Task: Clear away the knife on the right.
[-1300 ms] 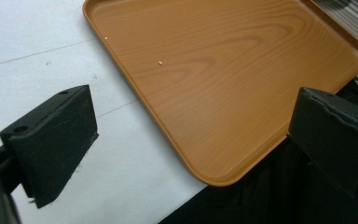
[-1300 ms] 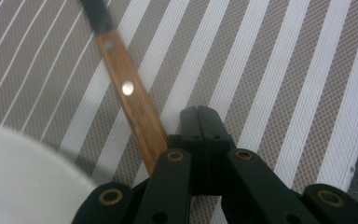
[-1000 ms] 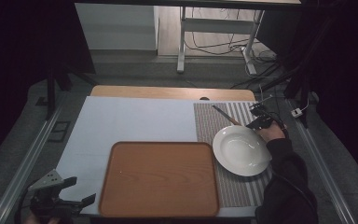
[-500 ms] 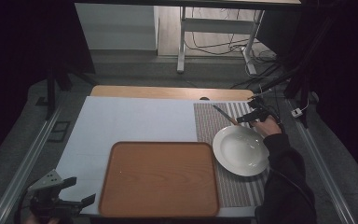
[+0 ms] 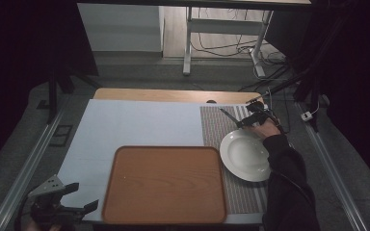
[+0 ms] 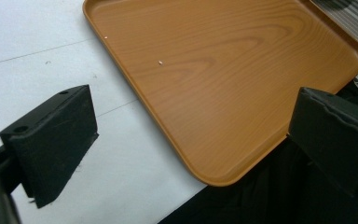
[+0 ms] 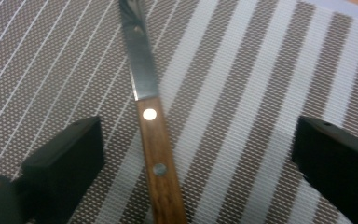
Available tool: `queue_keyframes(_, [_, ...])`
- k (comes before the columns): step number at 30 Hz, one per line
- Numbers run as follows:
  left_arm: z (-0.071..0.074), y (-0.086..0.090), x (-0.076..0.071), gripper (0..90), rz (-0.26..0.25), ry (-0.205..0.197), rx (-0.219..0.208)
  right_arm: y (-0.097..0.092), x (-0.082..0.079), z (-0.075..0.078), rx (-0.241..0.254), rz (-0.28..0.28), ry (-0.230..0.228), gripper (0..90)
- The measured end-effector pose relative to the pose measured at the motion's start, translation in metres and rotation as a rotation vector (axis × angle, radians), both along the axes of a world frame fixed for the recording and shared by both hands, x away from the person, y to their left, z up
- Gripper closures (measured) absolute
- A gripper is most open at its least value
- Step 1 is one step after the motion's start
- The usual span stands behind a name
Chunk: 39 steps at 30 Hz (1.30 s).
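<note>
The right gripper [image 7: 193,158] hung over the knife [image 7: 156,154], its fingers [image 7: 63,158] spread wide either side of the wooden handle, not yet gripping. The knife lay flat on the striped mat [image 7: 261,93] beyond the plate [image 5: 245,155]; pickup remained. The left gripper [image 6: 191,140] idled open beside the tray [image 6: 214,70].

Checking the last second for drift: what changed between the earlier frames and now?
The right claw slid toward the table's far edge along the striped mat; its jaws have just opened and now straddle the knife without touching it. Left claw, tray and plate stayed put.
</note>
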<state>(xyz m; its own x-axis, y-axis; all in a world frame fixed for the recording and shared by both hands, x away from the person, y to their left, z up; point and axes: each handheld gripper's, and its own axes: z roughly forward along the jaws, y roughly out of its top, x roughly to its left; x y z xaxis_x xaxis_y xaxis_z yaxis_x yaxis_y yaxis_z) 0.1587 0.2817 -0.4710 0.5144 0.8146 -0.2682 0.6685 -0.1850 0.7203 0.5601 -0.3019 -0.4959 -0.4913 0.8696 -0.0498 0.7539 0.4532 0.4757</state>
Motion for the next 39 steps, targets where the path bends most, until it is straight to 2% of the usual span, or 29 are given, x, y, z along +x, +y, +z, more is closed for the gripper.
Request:
queue_keyframes(3, [0.0, 0.0, 0.0, 1.1, 0.0, 0.0, 0.001, 0.003, 0.0, -0.001, 0.007, 0.04, 0.016, 21.5])
queue_keyframes(6, [0.0, 0.0, 0.0, 1.1, -0.001, 0.0, 0.002, 0.008, -0.002, -0.002, -0.015, 0.083, 0.024, 33.4])
queue_keyframes(10, [0.0, 0.0, 0.0, 1.1, -0.002, -0.001, 0.002, 0.011, -0.004, 0.001, -0.012, 0.134, 0.026, 55.9])
queue_keyframes(13, [0.0, 0.0, 0.0, 1.1, -0.003, 0.0, 0.003, 0.013, -0.005, 0.003, -0.02, 0.157, 0.031, 76.7])
queue_keyframes(17, [0.0, 0.0, 0.0, 1.1, -0.003, -0.001, 0.003, 0.012, -0.005, 0.003, -0.012, 0.155, 0.036, 77.4])
queue_keyframes(22, [0.0, -0.001, 0.0, 1.1, -0.004, -0.003, 0.005, 0.016, -0.006, 0.004, -0.046, 0.151, 0.03, 77.7])
queue_keyframes(28, [0.0, -0.001, 0.0, 1.1, -0.005, -0.005, 0.01, 0.014, -0.007, 0.008, -0.055, 0.147, -0.021, 77.8])
queue_keyframes(32, [0.0, -0.001, -0.001, 1.2, -0.004, -0.006, 0.012, 0.005, -0.007, 0.014, -0.04, 0.135, -0.032, 77.9])
queue_keyframes(39, [0.0, -0.002, 0.0, 1.1, -0.006, -0.006, 0.013, -0.024, -0.009, 0.024, -0.013, 0.051, -0.044, 77.8])
